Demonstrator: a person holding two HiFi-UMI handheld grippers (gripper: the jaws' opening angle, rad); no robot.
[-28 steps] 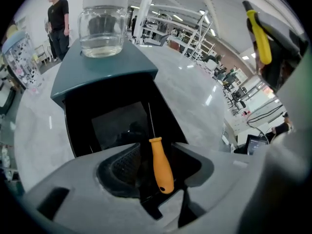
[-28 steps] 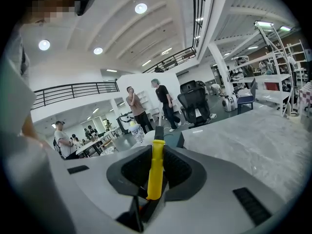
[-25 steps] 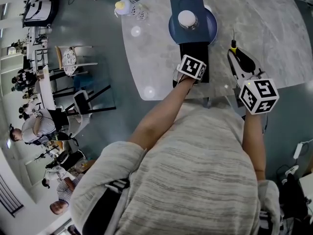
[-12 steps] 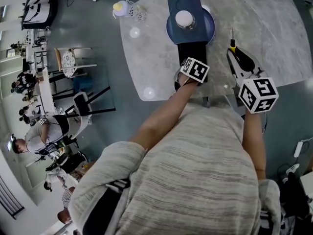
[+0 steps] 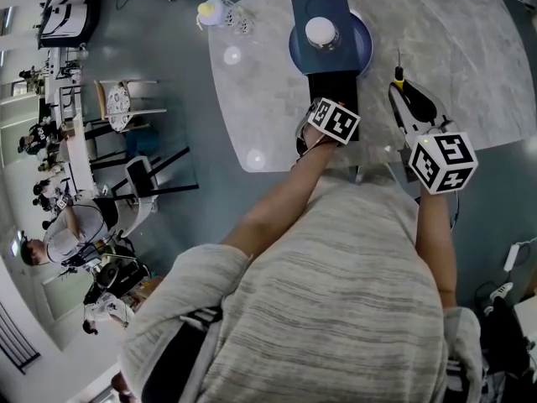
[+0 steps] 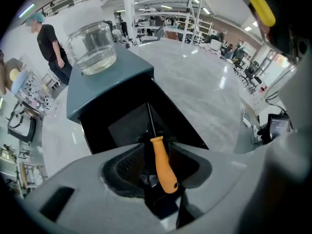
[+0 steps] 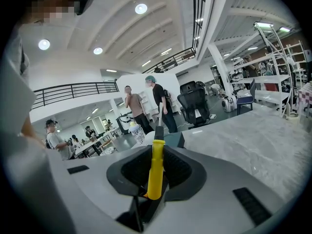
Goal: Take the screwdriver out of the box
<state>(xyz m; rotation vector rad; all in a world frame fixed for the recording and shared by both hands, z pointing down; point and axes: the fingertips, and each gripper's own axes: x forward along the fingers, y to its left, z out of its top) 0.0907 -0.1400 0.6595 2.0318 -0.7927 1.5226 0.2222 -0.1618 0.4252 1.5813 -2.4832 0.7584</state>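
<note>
A dark box (image 5: 333, 86) with a black inside lies open on the marble table. My left gripper (image 5: 327, 130) points steeply down into it. In the left gripper view an orange-handled screwdriver (image 6: 163, 167) stands between the jaws of the left gripper (image 6: 163, 161), its shaft running down into the box (image 6: 117, 130). The jaws are closing, and a thin dark gap shows on each side of the handle. My right gripper (image 5: 413, 107) hovers to the right, shut on a yellow-handled screwdriver (image 5: 400, 75), which is also in the right gripper view (image 7: 156, 169).
A glass jar (image 5: 321, 32) stands on the box's blue lid (image 6: 97, 89), over a round blue plate (image 5: 362, 50). A small bottle (image 5: 214, 11) sits at the table's far left corner. The table edge (image 5: 243, 168) runs close to my body; chairs and people are beyond it.
My left gripper has shifted slightly and rolled a little over the box. The right gripper with the yellow screwdriver has stayed put.
</note>
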